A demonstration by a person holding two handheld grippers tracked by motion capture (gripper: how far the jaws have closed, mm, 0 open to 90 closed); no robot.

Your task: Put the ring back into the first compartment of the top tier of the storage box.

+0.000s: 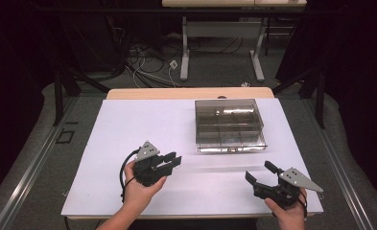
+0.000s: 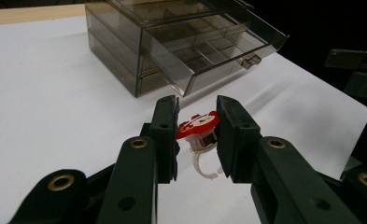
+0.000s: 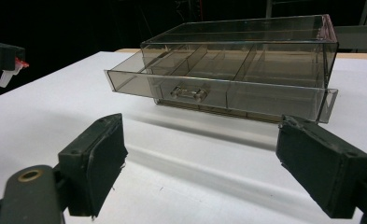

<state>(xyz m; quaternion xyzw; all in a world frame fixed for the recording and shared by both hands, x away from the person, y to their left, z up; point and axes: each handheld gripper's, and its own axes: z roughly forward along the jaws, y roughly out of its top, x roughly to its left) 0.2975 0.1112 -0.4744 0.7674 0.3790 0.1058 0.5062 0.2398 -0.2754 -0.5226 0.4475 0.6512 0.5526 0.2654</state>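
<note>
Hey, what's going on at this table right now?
A person works with a handheld gripper in each hand. The left gripper is shut on a small toy ring with a red and white top, held off the white table. The right gripper hangs open with nothing between its jaws. Ahead stands a smoky clear drawer box, its top drawer pulled out, showing divided compartments.
</note>
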